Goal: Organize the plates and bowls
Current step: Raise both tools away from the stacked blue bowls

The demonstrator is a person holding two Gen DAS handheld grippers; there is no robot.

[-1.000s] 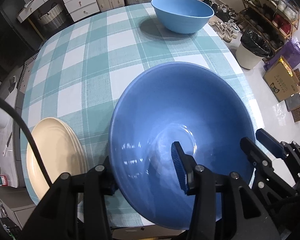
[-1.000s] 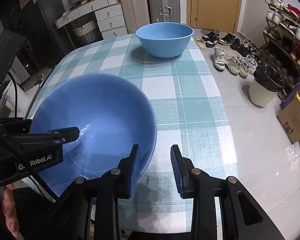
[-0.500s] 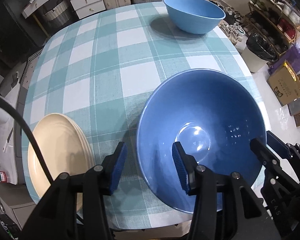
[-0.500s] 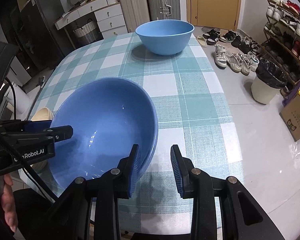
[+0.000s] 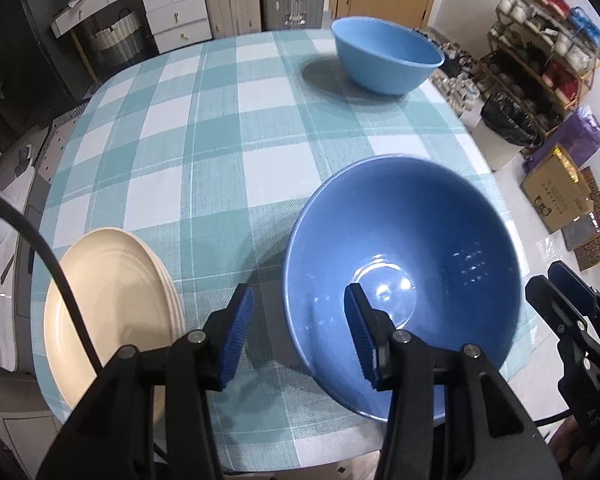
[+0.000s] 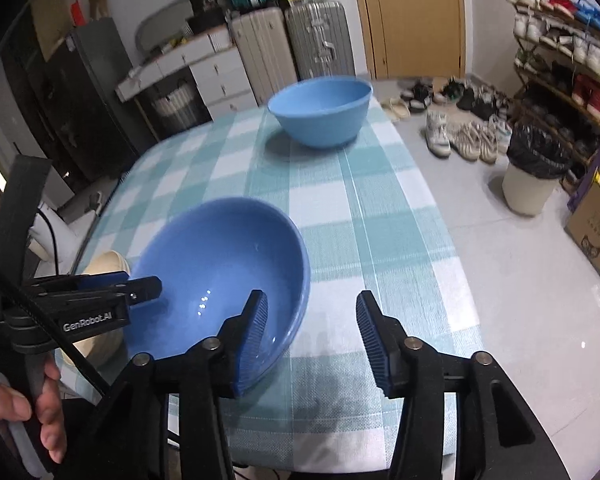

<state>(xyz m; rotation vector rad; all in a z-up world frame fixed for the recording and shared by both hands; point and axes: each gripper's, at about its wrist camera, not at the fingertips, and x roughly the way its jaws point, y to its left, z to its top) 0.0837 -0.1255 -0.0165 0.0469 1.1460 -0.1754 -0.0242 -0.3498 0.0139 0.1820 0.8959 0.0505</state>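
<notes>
The big dark-blue round bowl sat on the checked worktop, just let go. Both grippers' jaws stood apart, the right gripper's having just opened off its rim. Next, I think, it must go into the light-blue bowl.

Soft overhead light is being reflected as small glints inside the near bowl; shadows are being cast on the tablecloth. Edges are being bent and darkened by fisheye distortion.

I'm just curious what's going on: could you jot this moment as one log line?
left gripper: open, straddling dark blue bowl rim | right gripper: jaws just opened, off bowl | bowl: on table beside cream plates
</notes>
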